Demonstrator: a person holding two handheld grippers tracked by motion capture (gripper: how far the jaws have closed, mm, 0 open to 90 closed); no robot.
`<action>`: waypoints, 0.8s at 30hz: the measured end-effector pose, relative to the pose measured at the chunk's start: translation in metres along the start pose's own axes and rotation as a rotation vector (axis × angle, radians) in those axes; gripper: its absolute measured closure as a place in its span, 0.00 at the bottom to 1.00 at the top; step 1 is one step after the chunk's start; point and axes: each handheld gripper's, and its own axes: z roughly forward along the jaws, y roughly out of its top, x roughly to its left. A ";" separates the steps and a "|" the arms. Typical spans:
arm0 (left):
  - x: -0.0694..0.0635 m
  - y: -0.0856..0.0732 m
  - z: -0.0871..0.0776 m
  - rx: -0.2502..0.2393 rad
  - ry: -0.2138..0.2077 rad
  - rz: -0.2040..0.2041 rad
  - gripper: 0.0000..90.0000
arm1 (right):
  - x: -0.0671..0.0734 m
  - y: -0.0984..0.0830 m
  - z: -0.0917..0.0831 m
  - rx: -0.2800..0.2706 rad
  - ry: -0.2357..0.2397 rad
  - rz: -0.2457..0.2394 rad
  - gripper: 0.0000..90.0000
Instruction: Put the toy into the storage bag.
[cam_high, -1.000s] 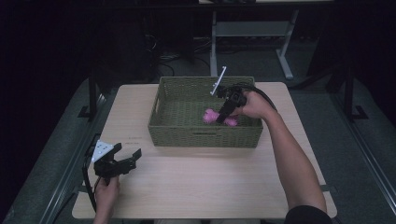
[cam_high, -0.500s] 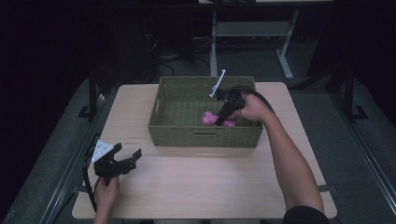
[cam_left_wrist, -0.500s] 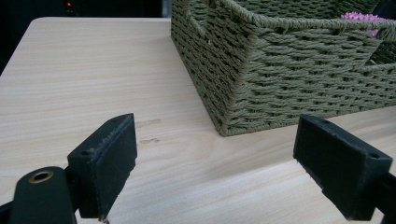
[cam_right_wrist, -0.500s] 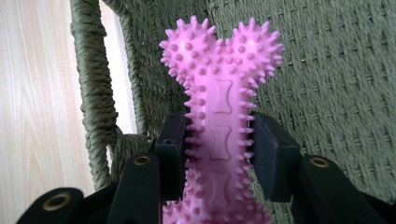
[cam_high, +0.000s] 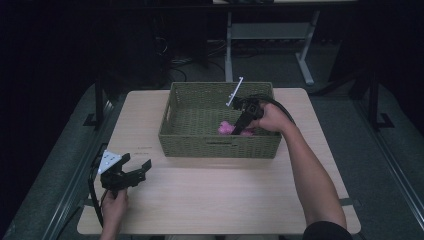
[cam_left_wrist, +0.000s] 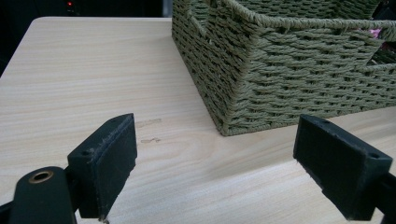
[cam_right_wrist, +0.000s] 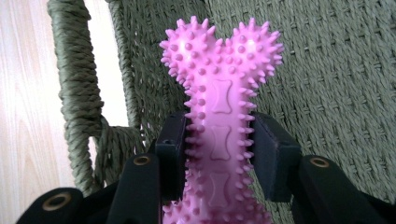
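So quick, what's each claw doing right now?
Left gripper: open, holding nothing.
Right gripper: shut on the pink spiky bone toy in the woven basket.

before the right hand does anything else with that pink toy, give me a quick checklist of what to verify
1. Grip on the pink bone toy: right gripper has both pads pressed on its shaft, ok.
2. Grip centred: pads sit on the middle of the shaft, knobbed end poking out past them, ok.
3. Toy's place: inside the green woven basket, near its right end, ok.
4. Clearance to the basket wall: weave and handle slot look close behind the toy; whether they touch, cannot tell.
5. Left gripper: jaws open with nothing between them, over bare table away from the basket, ok.
6. Toy resting on the basket floor or lifted: cannot tell.
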 end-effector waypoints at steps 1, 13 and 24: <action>0.000 0.000 0.000 0.000 0.000 0.000 0.14 | 0.000 -0.001 0.001 0.001 0.001 0.006 0.64; 0.000 0.000 0.000 0.001 0.000 0.001 0.14 | -0.003 -0.007 0.009 0.021 0.005 0.020 0.64; 0.000 0.000 0.000 0.000 0.003 0.000 0.14 | -0.004 -0.006 0.015 0.037 0.014 0.019 0.64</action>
